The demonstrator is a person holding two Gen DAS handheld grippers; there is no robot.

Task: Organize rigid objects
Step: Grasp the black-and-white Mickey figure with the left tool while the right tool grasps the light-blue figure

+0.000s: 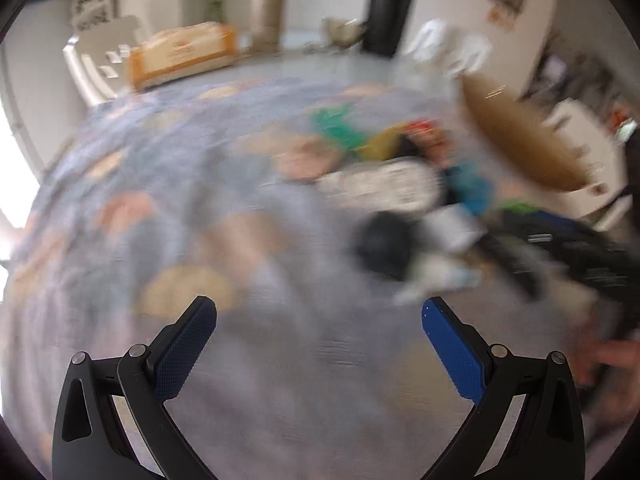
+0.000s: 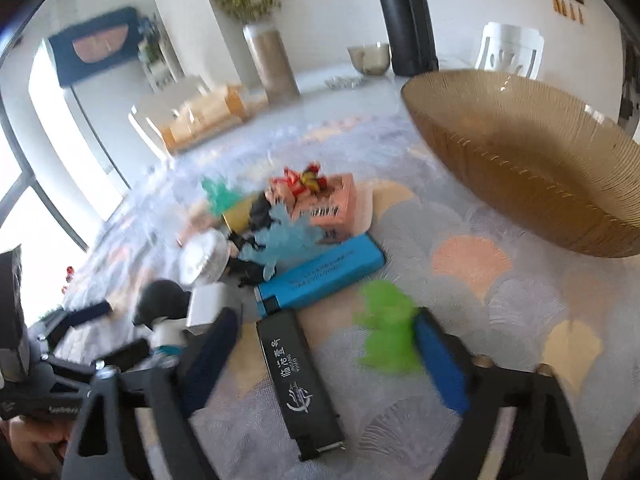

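Black rectangular box (image 2: 301, 389) with white lettering: lying flat on the counter (image 2: 500, 300), sitting between the fingers of the right gripper (image 2: 332, 344), untouched by either one. Green toy figure (image 2: 386, 326): blurred, lying just beside the right finger, contact not discernible. Right jaws are standing partly spread, gripping nothing. Blue rectangular box (image 2: 320, 274): lying flat just beyond the black box's far end. Pink box (image 2: 334, 208), pale blue figure (image 2: 286, 240) and round white tin (image 2: 206, 256): crowding together behind it. Amber ribbed bowl (image 2: 532, 168): sitting well apart at the right, showing nothing inside. Left gripper (image 1: 320, 314): hanging over bare patterned cloth (image 1: 160, 208), jaws gaping wide and empty; this view is heavily smeared, the same pile showing at upper right.
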